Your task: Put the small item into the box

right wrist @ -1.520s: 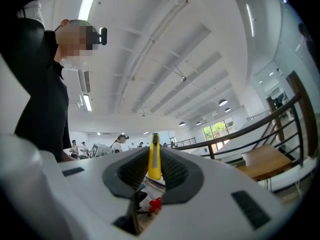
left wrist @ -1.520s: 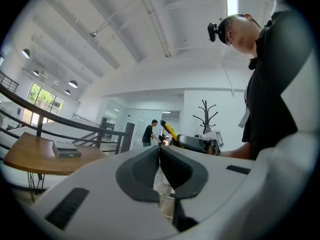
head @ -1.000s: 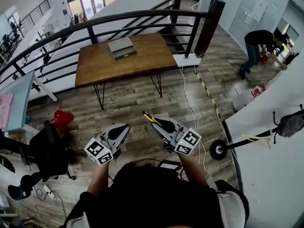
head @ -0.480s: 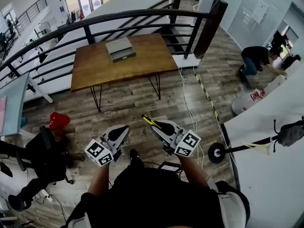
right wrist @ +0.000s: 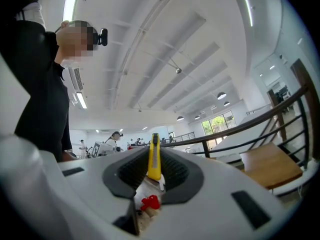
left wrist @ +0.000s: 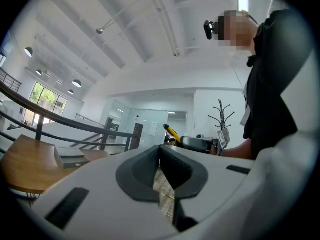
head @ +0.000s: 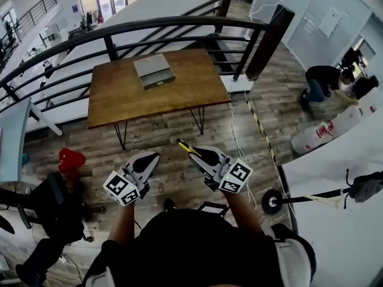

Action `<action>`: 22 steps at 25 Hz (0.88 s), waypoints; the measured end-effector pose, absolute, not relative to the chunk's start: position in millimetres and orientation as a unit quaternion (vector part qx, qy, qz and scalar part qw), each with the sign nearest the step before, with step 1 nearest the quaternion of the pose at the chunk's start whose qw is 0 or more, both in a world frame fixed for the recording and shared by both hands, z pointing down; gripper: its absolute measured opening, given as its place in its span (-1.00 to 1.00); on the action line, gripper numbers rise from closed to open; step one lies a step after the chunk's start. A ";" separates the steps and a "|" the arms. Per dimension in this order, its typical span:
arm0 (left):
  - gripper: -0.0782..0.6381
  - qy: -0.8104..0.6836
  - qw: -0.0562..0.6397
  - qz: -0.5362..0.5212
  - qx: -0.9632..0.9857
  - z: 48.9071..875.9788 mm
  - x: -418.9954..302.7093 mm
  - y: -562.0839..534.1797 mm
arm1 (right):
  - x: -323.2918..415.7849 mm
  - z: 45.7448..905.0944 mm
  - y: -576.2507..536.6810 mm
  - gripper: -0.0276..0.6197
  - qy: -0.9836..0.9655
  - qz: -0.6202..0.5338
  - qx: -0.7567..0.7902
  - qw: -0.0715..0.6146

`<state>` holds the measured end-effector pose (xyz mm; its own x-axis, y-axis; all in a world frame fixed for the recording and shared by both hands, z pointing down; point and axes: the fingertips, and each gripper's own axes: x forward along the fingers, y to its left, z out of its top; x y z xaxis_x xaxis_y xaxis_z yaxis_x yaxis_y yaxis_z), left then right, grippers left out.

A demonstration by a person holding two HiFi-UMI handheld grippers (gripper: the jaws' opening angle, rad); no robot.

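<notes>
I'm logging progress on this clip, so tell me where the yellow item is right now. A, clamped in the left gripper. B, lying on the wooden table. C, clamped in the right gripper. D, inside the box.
C: the right gripper view shows the yellow item clamped between the jaws of the right gripper, while the left gripper is shut on nothing and the box sits ahead on the wooden table.
</notes>
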<state>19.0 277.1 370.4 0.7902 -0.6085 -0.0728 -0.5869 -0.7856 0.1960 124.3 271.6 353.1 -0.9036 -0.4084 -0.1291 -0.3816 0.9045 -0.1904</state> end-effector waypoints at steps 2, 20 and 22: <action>-0.74 -0.316 0.080 -0.069 0.943 368.4 8.8 259.1 | 115.9 349.8 252.8 -0.69 0.972 -0.078 -0.205 0.081; -0.74 -0.321 0.103 -0.071 0.939 387.7 -33.4 143.0 | 79.3 367.1 135.1 -0.69 0.969 -0.087 -0.218 0.074; -0.74 -0.324 0.104 -0.068 0.938 389.5 -32.9 124.0 | 80.2 369.1 114.2 -0.69 0.969 -0.089 -0.216 0.076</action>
<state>-32.9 124.0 389.5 0.7810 -0.6216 -0.0602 -0.5931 -0.7685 0.2400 80.2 114.2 369.1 -0.8954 -0.4316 -0.1097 -0.4046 0.8913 -0.2047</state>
